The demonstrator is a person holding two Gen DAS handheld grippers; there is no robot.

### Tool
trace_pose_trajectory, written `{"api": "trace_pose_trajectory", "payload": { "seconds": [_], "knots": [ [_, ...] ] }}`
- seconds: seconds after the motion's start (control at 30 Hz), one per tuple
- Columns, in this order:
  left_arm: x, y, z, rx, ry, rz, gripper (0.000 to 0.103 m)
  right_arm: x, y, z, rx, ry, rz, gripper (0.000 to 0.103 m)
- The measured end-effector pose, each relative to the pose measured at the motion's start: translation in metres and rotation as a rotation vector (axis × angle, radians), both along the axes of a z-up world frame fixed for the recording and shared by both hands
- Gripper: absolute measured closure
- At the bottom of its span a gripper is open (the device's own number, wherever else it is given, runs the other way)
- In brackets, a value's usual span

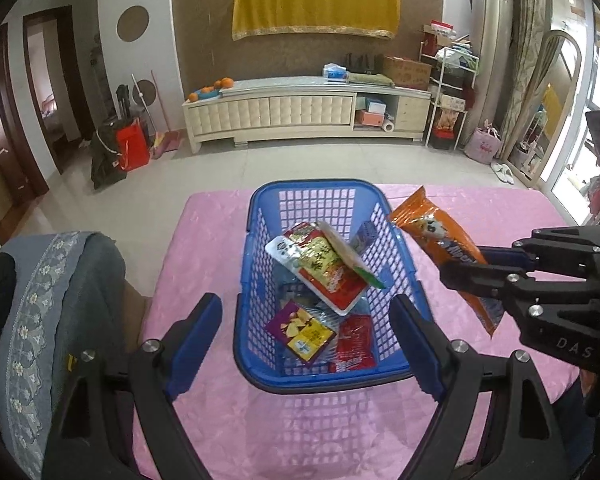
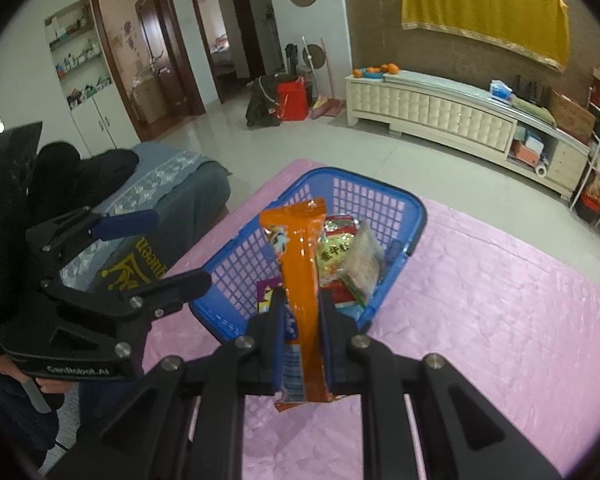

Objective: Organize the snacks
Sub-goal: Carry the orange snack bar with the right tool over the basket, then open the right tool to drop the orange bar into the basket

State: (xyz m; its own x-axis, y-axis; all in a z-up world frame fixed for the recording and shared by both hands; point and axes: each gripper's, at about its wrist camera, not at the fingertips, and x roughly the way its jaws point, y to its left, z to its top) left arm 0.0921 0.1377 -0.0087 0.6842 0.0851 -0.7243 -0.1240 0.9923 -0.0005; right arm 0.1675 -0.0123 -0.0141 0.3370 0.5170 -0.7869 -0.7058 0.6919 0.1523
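Now the orange snack packet (image 2: pixel 303 280) is up in the air, clamped low on its length between the jaws of the right gripper (image 2: pixel 302 322), its crimped top end pointing out toward the blue basket (image 2: pixel 236 276). From the left wrist view the same packet hangs just beside the basket's right wall, above the pink worktop (image 1: pixel 480 216) and not yet over the opening. Inside the basket there's already a small pile: a white-edged tray pack (image 1: pixel 320 268) lying tilted on top, a purple and yellow sachet (image 1: pixel 300 330) and a red packet (image 1: pixel 354 342) at the near end, with more wrappers beneath that I can't make out.

So by my reading this is the carry step, one more snack on its way to join the rest. Next move, as I judge it: bring the packet across the rim until it sits over the heap, tip its free end down, then let the jaws part so it drops flat rather than catching on the lattice wall. The packet is long and slippery-looking, so a low release seems wise.

Over on the other side, the left gripper (image 1: pixel 308 344) has its jaws spread wide with nothing between them, poised above the near end of the basket, well placed to steady it if it shifts.
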Motion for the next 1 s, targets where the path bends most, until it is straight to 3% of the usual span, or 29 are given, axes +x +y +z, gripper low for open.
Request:
{"api": "trace_pose_trajectory", "payload": {
  "seconds": [0.5,0.77,0.83,0.9,1.0],
  "knots": [
    [0.008,0.037,-0.039,-0.066,0.058,0.062,0.019,0.012,0.038,-0.046,-0.102,0.027,0.047,0.084],
    [0.007,0.042,-0.044,-0.083,0.063,0.076,0.019,0.012,0.045,-0.059,-0.136,0.052,0.061,0.082],
    [0.005,0.042,-0.043,-0.089,0.059,0.078,0.019,0.013,0.044,-0.061,-0.142,0.064,0.054,0.078],
    [0.003,0.042,-0.042,-0.092,0.054,0.076,0.019,0.014,0.04,-0.061,-0.131,0.082,0.047,0.055],
    [-0.002,0.037,-0.042,-0.092,0.046,0.071,0.019,0.009,0.028,-0.055,-0.098,0.064,0.013,0.046]
  ]
}}
